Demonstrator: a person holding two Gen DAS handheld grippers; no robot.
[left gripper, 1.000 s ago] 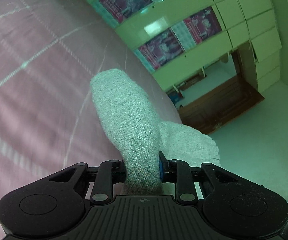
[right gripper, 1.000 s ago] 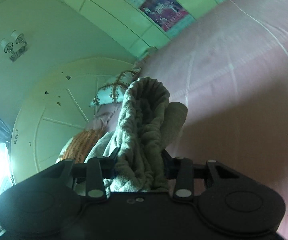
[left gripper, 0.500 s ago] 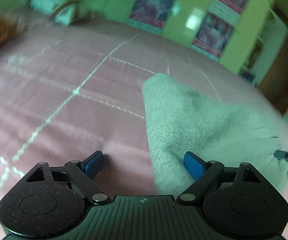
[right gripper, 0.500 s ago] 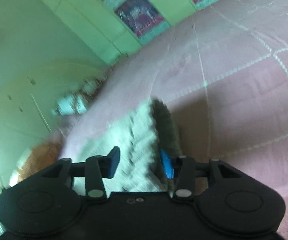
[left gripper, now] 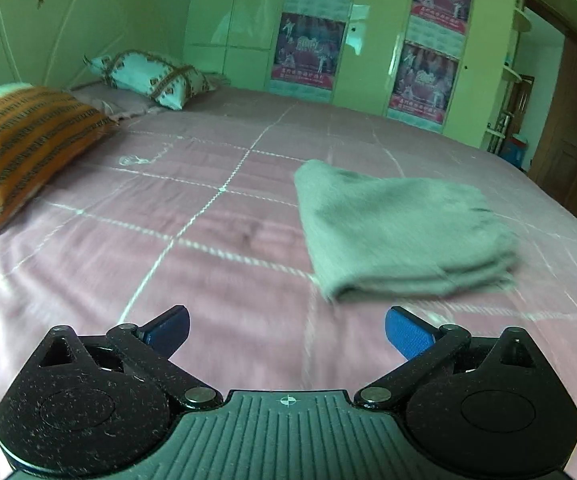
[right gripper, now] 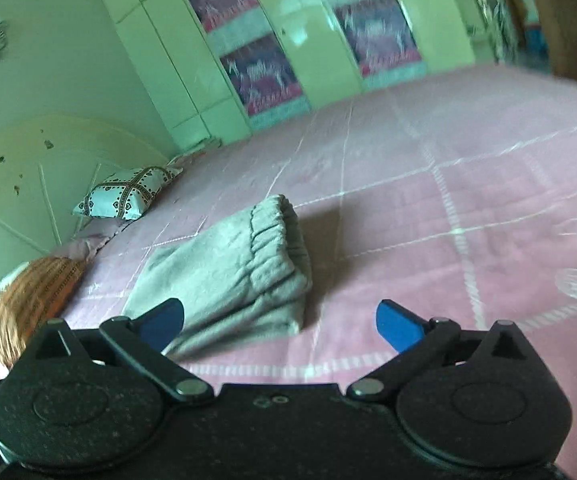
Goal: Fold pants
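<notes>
grey sweatpants folded, flat on pink bed; left gripper | right gripper: jaws opening, nothing between; judged released to keep the fold

Pink quilted bedspread with a white stitched grid covers the bed. Orange striped pillow at the left edge, partly blurred. White patterned pillow further back near the headboard, lying on a flat pink pillow. Green wardrobe behind the bed, posters on its doors. Brown wooden door far right.
</notes>
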